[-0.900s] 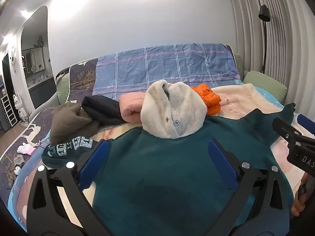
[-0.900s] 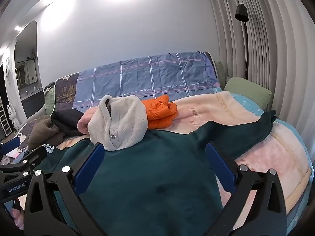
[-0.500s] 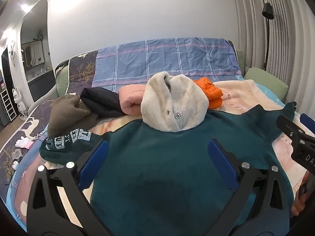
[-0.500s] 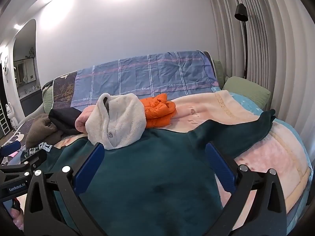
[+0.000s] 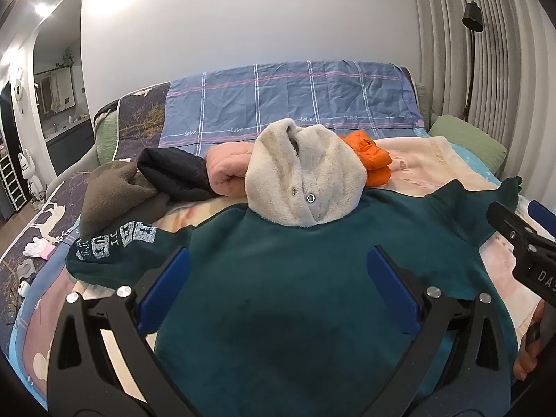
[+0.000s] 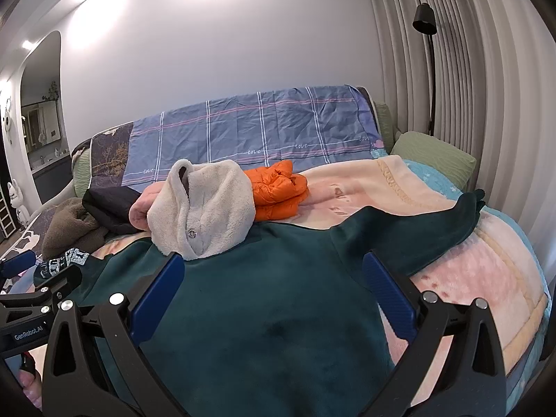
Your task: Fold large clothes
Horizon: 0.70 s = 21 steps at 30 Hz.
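A large dark green sweatshirt [image 5: 285,278] [image 6: 264,299] lies spread flat on the bed, sleeves out to both sides. Its left sleeve [image 5: 114,243] bears white letters; its right sleeve [image 6: 427,222] reaches toward the bed's right side. My left gripper [image 5: 278,260] hovers open above the sweatshirt's body, nothing between its blue pads. My right gripper [image 6: 274,264] is open too, over the body near the right armpit. Each gripper shows at the edge of the other's view.
A cream fleece jacket [image 5: 305,184] lies on the sweatshirt's collar end. Behind it sit an orange puffer [image 6: 278,191], a pink garment [image 5: 229,170], a black one [image 5: 173,173] and a brown one [image 5: 114,194]. A blue plaid sheet [image 5: 288,100] covers the headboard. A floor lamp [image 6: 425,21] stands right.
Both views have shifted slightly: the garment pile sits a little lower and further left in frame, and more of the lettered sleeve shows. Both grippers stay open.
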Available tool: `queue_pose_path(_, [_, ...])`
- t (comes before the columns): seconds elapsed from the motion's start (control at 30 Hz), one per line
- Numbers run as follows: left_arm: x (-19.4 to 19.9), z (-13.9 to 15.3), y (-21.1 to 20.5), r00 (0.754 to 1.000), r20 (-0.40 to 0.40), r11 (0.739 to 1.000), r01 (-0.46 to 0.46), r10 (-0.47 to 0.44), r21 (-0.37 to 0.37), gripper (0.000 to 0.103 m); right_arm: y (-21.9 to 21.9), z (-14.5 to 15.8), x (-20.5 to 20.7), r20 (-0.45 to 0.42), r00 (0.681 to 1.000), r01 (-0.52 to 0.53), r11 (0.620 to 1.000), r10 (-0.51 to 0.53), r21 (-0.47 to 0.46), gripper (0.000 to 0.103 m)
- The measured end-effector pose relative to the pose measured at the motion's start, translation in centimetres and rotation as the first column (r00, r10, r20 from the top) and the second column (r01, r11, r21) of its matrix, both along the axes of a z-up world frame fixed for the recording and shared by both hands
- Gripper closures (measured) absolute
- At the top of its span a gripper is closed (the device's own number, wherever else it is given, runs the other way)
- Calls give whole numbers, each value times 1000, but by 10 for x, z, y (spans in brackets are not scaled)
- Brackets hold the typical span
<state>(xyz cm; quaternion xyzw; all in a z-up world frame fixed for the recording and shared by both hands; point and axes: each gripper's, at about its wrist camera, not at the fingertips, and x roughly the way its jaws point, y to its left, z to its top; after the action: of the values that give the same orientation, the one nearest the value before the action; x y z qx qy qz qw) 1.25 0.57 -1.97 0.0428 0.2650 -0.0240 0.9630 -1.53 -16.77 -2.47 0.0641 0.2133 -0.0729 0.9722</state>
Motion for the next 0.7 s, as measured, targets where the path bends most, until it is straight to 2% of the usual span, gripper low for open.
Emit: queue_pose_path(0.7, [8,-13,-1,999,-38,999,31,-33,-29,2,-1,-6,1,-16,1000,2,1000,-2,-5,1])
